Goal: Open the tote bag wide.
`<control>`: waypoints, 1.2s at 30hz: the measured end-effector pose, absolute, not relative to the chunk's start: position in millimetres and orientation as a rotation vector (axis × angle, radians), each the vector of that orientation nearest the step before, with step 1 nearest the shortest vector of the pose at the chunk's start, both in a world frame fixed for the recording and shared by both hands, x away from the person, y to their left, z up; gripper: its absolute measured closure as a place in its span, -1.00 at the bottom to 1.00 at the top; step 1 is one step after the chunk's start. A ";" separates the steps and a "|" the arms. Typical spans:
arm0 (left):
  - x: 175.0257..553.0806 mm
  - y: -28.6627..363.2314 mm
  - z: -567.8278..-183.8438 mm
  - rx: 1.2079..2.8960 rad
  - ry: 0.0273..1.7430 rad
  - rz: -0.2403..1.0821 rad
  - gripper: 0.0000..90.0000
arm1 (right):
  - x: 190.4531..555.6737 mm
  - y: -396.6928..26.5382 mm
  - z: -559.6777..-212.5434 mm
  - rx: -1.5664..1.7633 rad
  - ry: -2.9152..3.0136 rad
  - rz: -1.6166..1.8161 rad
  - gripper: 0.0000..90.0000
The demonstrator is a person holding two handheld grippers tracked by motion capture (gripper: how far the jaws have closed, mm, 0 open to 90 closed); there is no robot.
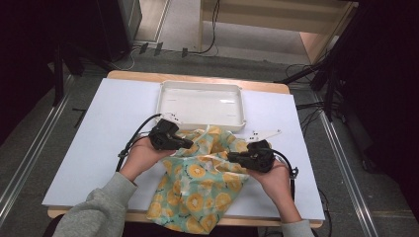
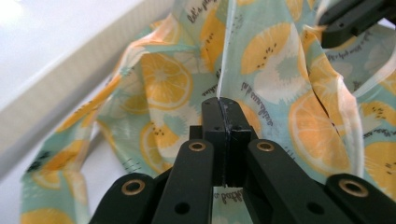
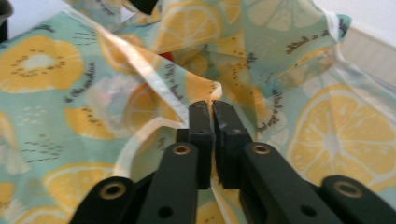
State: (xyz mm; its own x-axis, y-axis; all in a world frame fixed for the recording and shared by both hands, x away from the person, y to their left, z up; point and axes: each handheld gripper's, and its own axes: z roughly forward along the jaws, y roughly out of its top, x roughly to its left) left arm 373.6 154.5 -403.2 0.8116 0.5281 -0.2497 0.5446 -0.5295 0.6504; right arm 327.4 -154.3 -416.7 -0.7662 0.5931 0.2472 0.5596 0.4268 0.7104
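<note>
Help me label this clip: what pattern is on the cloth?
Orange citrus slices on pale teal, with small dark script; the cloth shows best in the left gripper view.

The counter (image 1: 123, 118) is covered by a white sheet, with a strip of light wood showing along its far edge (image 1: 197, 78) and near edge. Around it the floor (image 1: 29, 148) is grey carpet, crossed by metal rails (image 1: 27, 163) on the left and another rail (image 1: 346, 182) on the right. Black cables (image 1: 212, 29) trail over the floor beyond the counter. Farther back stands pale wooden furniture (image 1: 276, 19). Dark equipment and stands (image 1: 341, 59) fill the right side, and the left corner (image 1: 39, 29) lies in shadow. Light falls from above.
</note>
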 end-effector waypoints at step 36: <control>365.6 262.5 -379.2 2.087 1.044 0.169 1.00 | 259.0 -185.1 -411.5 1.040 2.602 1.341 1.00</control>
State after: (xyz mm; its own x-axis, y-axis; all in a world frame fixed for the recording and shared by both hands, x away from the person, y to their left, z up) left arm 365.6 262.5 -379.2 0.6535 0.7267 -0.2120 0.6230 -0.3573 0.6958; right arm 259.0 -185.1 -411.5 -0.7754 0.5758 0.2593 0.5453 0.4035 0.7347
